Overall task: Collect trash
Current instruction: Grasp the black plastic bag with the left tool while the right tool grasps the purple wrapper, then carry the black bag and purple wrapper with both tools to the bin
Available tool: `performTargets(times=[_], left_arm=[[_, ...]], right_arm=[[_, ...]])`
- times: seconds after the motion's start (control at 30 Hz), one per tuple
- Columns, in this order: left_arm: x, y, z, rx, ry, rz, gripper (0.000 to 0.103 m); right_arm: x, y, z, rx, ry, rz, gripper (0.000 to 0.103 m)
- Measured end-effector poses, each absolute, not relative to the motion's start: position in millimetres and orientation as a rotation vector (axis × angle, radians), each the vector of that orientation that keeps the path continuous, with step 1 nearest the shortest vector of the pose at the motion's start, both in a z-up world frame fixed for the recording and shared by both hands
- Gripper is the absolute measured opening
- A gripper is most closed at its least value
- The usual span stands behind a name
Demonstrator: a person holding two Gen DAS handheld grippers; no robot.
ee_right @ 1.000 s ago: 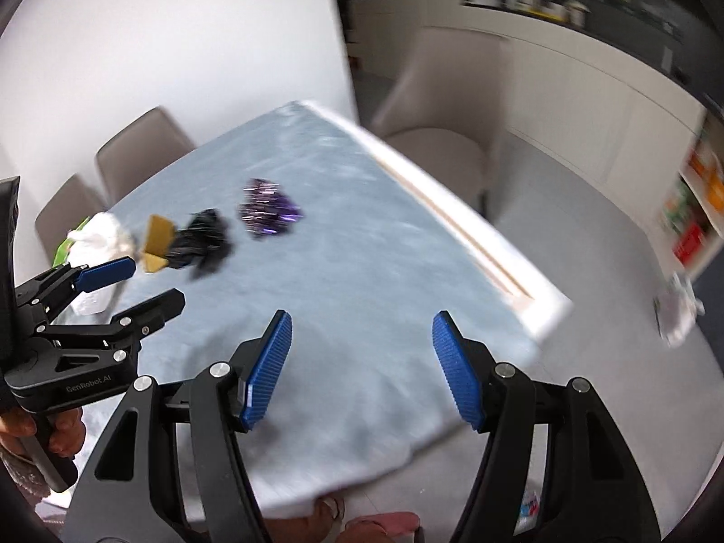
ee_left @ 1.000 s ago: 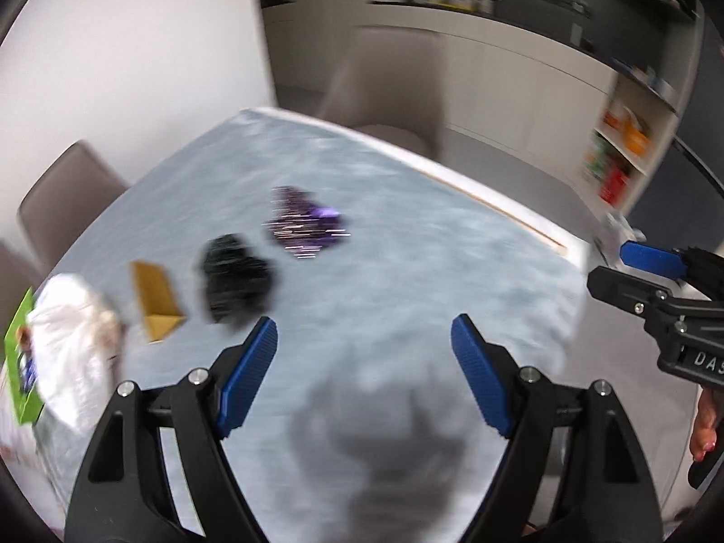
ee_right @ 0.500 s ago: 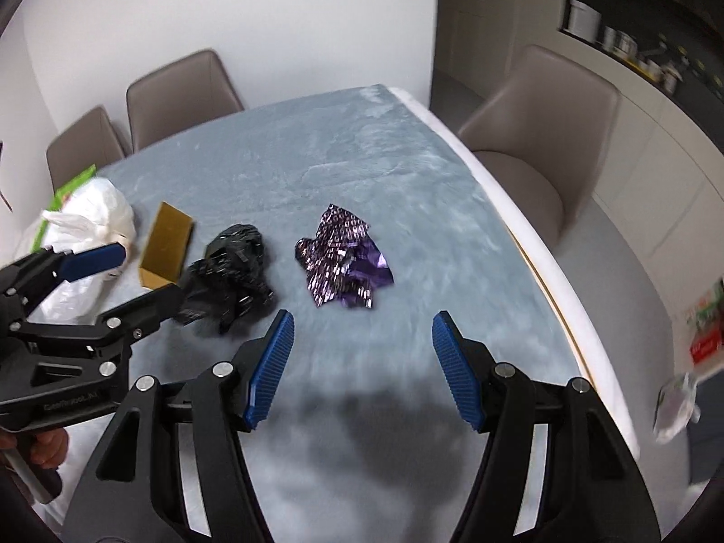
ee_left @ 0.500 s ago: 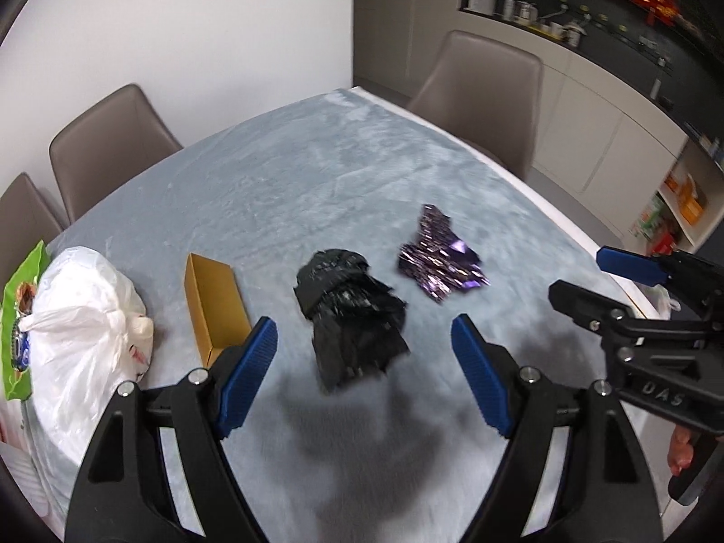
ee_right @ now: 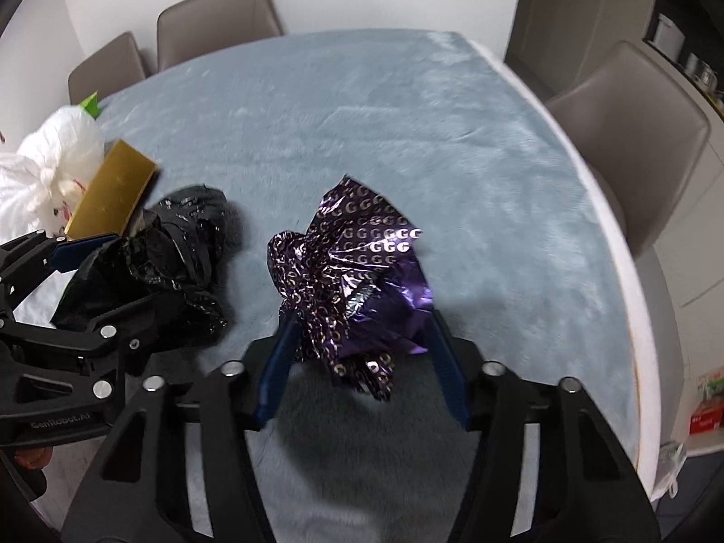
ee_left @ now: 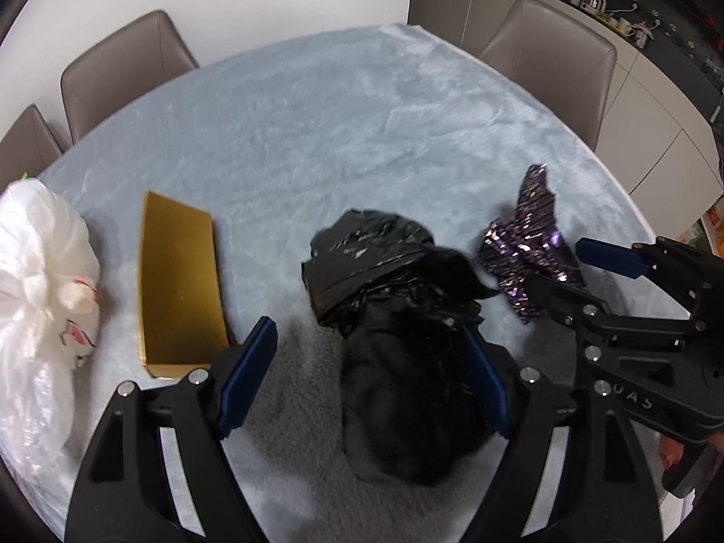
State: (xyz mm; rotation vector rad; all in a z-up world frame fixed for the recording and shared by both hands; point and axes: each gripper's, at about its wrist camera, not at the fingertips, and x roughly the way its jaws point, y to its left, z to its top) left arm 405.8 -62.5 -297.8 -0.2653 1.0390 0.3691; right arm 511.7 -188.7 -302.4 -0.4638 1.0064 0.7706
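A table covered in pale grey-blue plush cloth [ee_left: 362,135] carries four pieces of litter in a row: a tied white plastic bag [ee_left: 40,280] at the left edge, a flat gold cardboard box [ee_left: 178,285], a crumpled black plastic bag [ee_left: 393,298], and a crumpled purple foil wrapper printed with silver letters [ee_right: 357,280] farthest right.

The left wrist view looks steeply down on the black bag. The left gripper [ee_left: 366,380] straddles its near end with the jaws wide: the right blue pad lies against the bag's side, while the left pad stands clear of it over bare cloth, so nothing is gripped. This view alone shows the gold box's whole top face and the red print on the white bag. The purple wrapper [ee_left: 529,244] appears here only partly, behind the right gripper's fingers at the frame's right side.

The right wrist view shows what the other cannot: the right gripper [ee_right: 362,353] has the purple wrapper's lower part between its blue pads, jaws closing, both pads at the foil's edges; whether they already press it I cannot tell. The wrapper rests on the cloth, near the table's right rim. At this frame's left, the left gripper's fingers reach in around the black bag [ee_right: 181,249], with the gold box [ee_right: 113,190] tilted just behind. Taupe upholstered chairs [ee_right: 217,13] stand beyond the table.
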Motion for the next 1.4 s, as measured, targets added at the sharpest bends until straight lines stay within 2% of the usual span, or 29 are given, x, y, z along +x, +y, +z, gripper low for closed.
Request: performTargets(times=[0.07,0.1,0.13,0.17,0.2,0.3,0.43,1.07,1.4], left_arm=[[408,-63,-302,-0.264,1.039,0.367,0.074],[408,-64,-303,-0.265,1.039,0.361,0.063],[410,-64,-304,-0.271,1.043,0.345,0.057],[412,-65,-306,-0.281,1.048,0.329,0.047],[414,-65,-306,-0.285,1.047,0.321,0.043],[415,-67,-302,-0.278,1.035,0.309,0.033],[416,-67,-291,-0.277,1.016,0.291,0.024],[390,-106,-231,-0.156,0.924,0.090,0.022],[358,-200,-213,0.043,0.902,-0.243,0.022]], right_arm=[[513,-187,-306,-0.466,1.017,0.784,0.037],[514,-186,-309,-0.465,1.027,0.792,0.028],[514,-184,-311,-0.461,1.032,0.800,0.020],[513,-183,-310,-0.457,1.034,0.809,0.019],[512,-181,-310,-0.458,1.034,0.815,0.016],[512,-180,-306,-0.450,1.035,0.826,0.012],[511,-184,-297,-0.423,1.034,0.829,0.011],[449,-244,-233,-0.293,0.954,0.645,0.010],[367,-345,-211,-0.081,0.915,0.301,0.010]])
